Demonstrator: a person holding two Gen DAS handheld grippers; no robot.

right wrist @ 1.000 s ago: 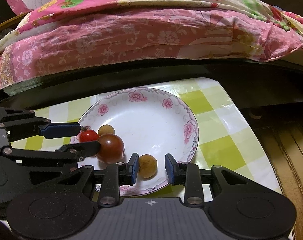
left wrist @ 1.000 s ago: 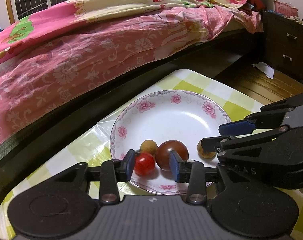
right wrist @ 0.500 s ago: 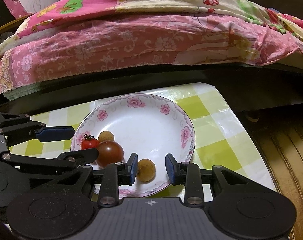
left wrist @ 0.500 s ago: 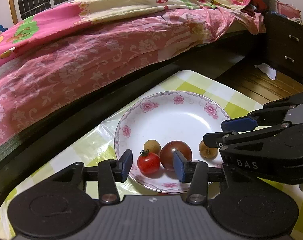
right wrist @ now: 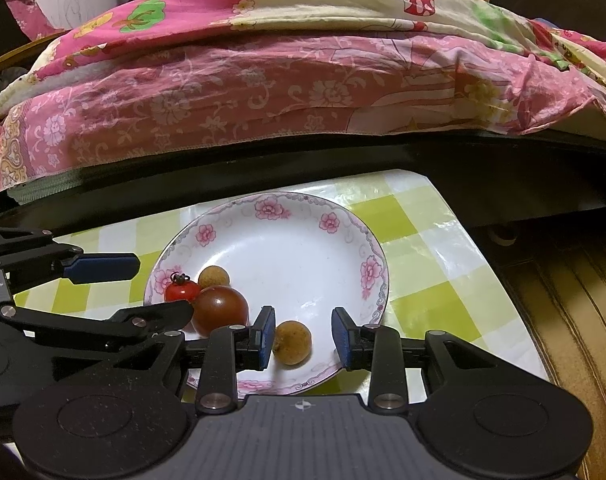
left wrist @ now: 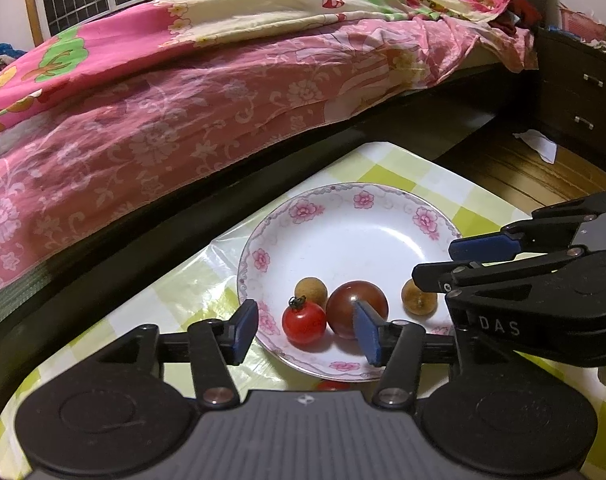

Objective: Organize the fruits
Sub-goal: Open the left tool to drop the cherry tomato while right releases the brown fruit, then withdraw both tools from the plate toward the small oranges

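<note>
We see matte black plastic throughout both tools — the left gripper (left wrist: 305, 330) and right gripper (right wrist: 303, 340) each have a ribbed grey-black base, two round embossed discs, silver screws on the linkages, blue-padded fingers (left wrist: 245, 330) — and white "DAS" lettering on one flank.

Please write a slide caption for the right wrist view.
Open right gripper frames a brown longan on the floral plate.

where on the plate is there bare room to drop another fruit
The far half of the plate, toward the bed, is bare white up to its flowered rim. The near edge is crowded: cherry tomato, dark tomato and a longan cluster at the left, another longan sits between the right claw's open fingers.
</note>
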